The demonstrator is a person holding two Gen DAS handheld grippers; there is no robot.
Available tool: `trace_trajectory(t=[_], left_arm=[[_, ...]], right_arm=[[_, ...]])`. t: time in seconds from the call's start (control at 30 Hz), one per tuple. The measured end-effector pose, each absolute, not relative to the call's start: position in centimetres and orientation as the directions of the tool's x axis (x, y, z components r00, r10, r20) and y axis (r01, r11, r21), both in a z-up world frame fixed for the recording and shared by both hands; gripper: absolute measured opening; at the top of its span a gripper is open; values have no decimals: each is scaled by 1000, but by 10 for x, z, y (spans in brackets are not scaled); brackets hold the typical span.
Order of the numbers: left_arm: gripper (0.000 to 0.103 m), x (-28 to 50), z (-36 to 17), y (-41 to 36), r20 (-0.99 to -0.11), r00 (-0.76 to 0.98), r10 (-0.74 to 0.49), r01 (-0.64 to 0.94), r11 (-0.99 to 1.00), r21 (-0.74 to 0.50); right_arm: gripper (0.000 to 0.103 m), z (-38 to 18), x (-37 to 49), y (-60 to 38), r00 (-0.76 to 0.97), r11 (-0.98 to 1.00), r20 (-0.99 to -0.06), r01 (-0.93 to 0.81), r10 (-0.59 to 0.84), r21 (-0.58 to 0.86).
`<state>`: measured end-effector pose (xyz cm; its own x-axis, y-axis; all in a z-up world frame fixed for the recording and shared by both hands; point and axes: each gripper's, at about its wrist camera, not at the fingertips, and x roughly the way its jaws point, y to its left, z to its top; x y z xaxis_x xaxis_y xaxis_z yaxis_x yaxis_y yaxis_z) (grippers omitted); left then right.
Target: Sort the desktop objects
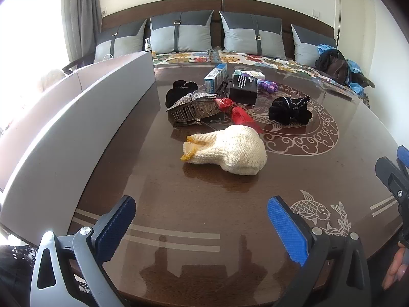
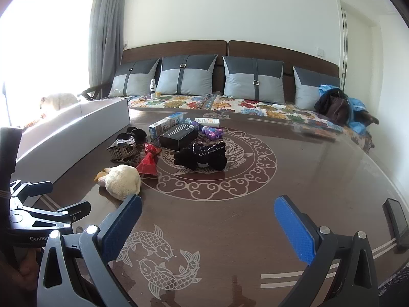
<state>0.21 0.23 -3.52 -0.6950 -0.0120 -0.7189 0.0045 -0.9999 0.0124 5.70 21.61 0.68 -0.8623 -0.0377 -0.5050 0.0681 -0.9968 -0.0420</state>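
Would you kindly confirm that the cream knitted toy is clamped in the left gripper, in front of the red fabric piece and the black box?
Not quite: the cream knitted toy is not clamped. It lies free on the brown patterned table, beyond the left gripper, whose jaws stand open and empty, as the left wrist view shows. The red fabric piece and black box do lie behind it.

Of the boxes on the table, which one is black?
The black box with white print on its top, at the middle of the pile. The box left of it is blue and white; the flat pack behind is mostly white.
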Motion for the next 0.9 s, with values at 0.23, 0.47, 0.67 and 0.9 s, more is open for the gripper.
trace_trajectory(t=[0.23,0.47,0.67,0.9], left_arm=[[103,0,-43,5,-727,-686,-28,17,-1000,23],[103,-4,-50,8,-745,-667,-30,29,-999,14],[103,0,-48,6,-739,-672,-35,34,-999,16],[103,2,-45,0,-735,-677,-37,53,-999,1]], right_arm=[[103,-5,56,215,-845,-996,-533,77,-46,-36],[103,-12,54,215,-832,-996,-553,77,-45,-36],[103,-13,55,216,-828,-996,-560,74,-39,-40],[103,-12,58,211,-825,-995,-563,86,-40,-56]])
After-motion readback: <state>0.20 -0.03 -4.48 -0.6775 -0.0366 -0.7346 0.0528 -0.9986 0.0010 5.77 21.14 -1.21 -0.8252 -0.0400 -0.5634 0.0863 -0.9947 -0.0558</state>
